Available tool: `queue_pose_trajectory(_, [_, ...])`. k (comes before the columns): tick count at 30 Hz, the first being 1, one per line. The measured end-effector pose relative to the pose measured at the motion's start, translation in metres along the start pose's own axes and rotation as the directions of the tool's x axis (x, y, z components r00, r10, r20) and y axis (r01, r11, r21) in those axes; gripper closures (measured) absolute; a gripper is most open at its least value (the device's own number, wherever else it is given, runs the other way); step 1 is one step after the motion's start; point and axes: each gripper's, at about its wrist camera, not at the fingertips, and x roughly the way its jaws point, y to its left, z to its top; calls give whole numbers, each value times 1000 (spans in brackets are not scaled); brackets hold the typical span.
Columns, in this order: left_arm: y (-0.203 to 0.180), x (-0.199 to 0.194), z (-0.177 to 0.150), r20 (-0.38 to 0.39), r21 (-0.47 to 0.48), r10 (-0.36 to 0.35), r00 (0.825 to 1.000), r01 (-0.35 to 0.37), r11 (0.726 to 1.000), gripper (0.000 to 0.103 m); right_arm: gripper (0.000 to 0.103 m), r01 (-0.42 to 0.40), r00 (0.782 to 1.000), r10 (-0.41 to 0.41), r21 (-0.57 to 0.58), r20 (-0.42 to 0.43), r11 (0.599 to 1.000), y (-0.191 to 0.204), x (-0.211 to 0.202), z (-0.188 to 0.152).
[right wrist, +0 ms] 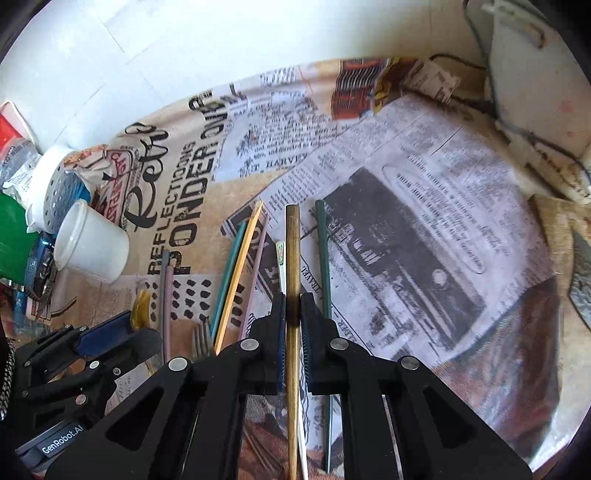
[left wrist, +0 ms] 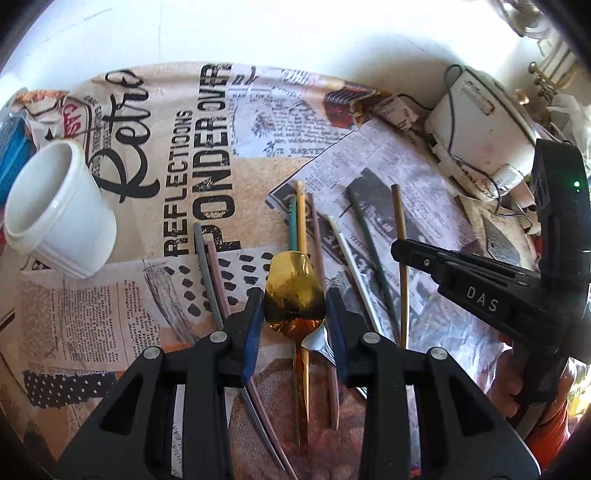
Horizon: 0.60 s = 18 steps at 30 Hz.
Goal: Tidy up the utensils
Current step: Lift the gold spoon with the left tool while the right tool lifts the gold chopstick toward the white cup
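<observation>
Several chopsticks, a gold spoon (left wrist: pixel 293 291) and a silver fork (left wrist: pixel 318 343) lie on the newspaper-print cloth (left wrist: pixel 177 173). My left gripper (left wrist: pixel 295 325) is open, its jaws on either side of the gold spoon's bowl. My right gripper (right wrist: pixel 293 317) is shut on a brown wooden chopstick (right wrist: pixel 292 251); it shows in the left wrist view (left wrist: pixel 400 254) too. A green chopstick (right wrist: pixel 323 254) lies just right of it, a white one (right wrist: pixel 280 266) just left. A white cup (left wrist: pixel 55 210) lies on its side at the left.
A white appliance with cords (left wrist: pixel 476 125) stands at the back right. A perforated white holder (right wrist: pixel 55 188), a green object (right wrist: pixel 11 236) and clutter sit at the left edge. A white wall (left wrist: pixel 258 33) runs behind the table.
</observation>
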Motion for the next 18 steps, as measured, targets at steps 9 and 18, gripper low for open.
queue_pose_trajectory(9, [-12,-35,-14,57,55,-23,998,20,998,70,96,26,994,-28,16,103,1000,11,-44,-14])
queue_pose_trajectory(18, [-20,-68,-33,105,78,-47,993,39,996,70,96,22,980,-29,34,197,999,23,-86,-32])
